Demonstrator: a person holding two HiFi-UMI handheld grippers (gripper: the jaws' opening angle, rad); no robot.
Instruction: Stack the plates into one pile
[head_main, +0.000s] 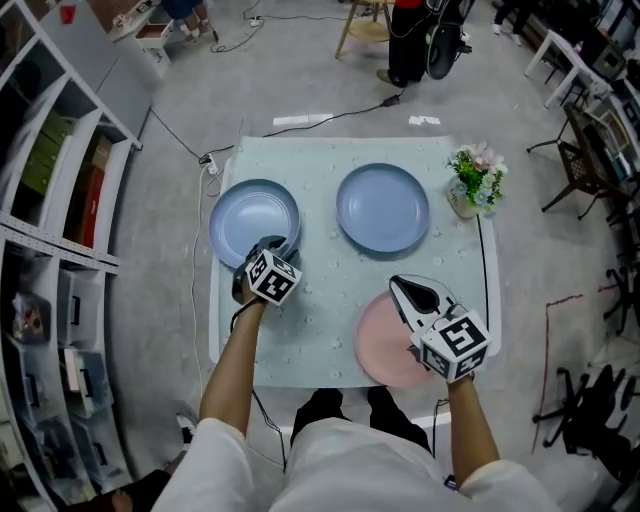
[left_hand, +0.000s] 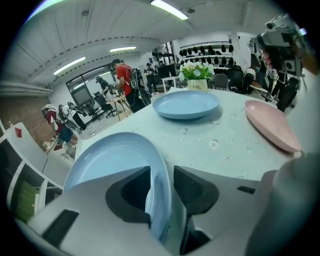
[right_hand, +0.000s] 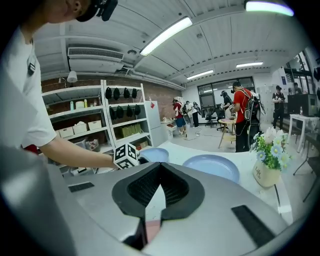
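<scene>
- Three plates lie well apart on the table (head_main: 320, 300) in the head view: a light blue plate (head_main: 250, 215) at centre left, a darker blue plate (head_main: 383, 207) at upper centre and a pink plate (head_main: 378, 348) at lower right. No pile has been started.
- Head view: the left gripper (head_main: 272, 245) sits at the near rim of the light blue plate. The right gripper (head_main: 408, 290) hangs over the pink plate.
- Left gripper view: the jaws stand parted with the rim of the light blue plate between them at bottom centre. A gap shows on the right side of the rim, so the plate is not clamped.
- Procedure for this step:
  - Seat the rim deeper between the pads and close squarely across it.
  - Raise the plate nearly level, since a shallow bite on a glazed rim is likely to slip.
  - Set it down centred on a neighbouring plate.
- Right gripper view: the jaws are pressed together with nothing between them. A pink sliver shows beneath them.
- Hidden, head view: the marker cube covers the left gripper's contact with the rim. Whether the right gripper touches the pink plate cannot be told.
- Hidden, left gripper view: the gripper body cuts off the plate's near edge and underside.
- Hidden, right gripper view: the gripper body covers nearly all of the pink plate.
</scene>
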